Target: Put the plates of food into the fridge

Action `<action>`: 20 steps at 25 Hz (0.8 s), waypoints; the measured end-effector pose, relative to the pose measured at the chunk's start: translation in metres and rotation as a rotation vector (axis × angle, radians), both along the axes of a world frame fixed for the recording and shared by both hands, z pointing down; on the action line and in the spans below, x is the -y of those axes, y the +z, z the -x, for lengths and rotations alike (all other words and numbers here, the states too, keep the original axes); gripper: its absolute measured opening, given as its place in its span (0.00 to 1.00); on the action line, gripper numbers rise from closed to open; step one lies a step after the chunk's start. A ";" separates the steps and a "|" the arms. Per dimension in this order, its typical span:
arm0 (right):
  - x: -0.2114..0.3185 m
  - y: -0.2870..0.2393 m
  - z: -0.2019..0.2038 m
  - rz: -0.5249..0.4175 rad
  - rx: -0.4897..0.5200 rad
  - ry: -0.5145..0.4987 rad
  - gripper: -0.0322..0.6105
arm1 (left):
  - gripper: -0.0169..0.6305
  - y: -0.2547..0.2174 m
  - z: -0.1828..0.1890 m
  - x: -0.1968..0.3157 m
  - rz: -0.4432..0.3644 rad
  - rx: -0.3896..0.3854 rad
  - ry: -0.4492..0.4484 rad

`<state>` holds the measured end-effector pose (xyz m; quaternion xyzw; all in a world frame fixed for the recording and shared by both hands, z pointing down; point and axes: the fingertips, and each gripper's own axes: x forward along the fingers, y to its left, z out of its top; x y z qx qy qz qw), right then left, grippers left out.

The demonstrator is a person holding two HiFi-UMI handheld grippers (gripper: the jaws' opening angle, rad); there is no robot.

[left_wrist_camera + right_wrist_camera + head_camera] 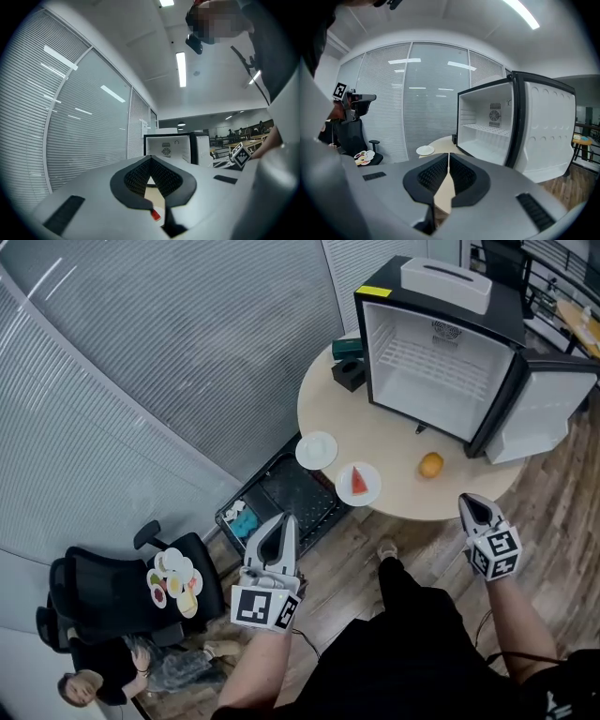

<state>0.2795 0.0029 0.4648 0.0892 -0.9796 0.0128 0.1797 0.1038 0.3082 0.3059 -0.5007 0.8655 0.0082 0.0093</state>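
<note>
An open mini fridge [441,362] stands empty on the round table [394,442], with its door swung out to the right. In front of it lie a plate with a watermelon slice [358,483], an empty white plate [316,450] and an orange [431,465]. My left gripper [284,524] hovers over the floor, short of the table's near left edge, shut and empty. My right gripper [472,503] is held off the table's near right edge, also shut and empty. The right gripper view shows the fridge [487,126] and the white plate [425,150].
Two dark boxes [348,365] sit on the table left of the fridge. A black tray [286,495] lies on the floor under the table's left edge. An office chair [112,592] carries several small plates of food [174,581]. A person sits at the lower left.
</note>
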 end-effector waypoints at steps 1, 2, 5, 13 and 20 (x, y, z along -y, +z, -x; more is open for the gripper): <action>0.006 0.006 0.006 0.008 -0.002 0.005 0.06 | 0.03 0.000 0.005 0.005 0.003 0.004 0.001; 0.012 0.012 0.013 0.016 -0.003 0.011 0.06 | 0.03 0.001 0.011 0.009 0.007 0.006 0.002; 0.027 0.024 0.033 0.026 -0.001 0.014 0.06 | 0.03 0.002 0.029 0.027 0.019 0.011 0.006; 0.060 0.062 0.076 0.076 -0.071 -0.028 0.16 | 0.03 0.022 0.080 0.092 0.063 -0.025 0.049; 0.081 0.107 0.106 0.086 -0.154 -0.084 0.40 | 0.03 0.049 0.122 0.140 0.098 -0.069 0.073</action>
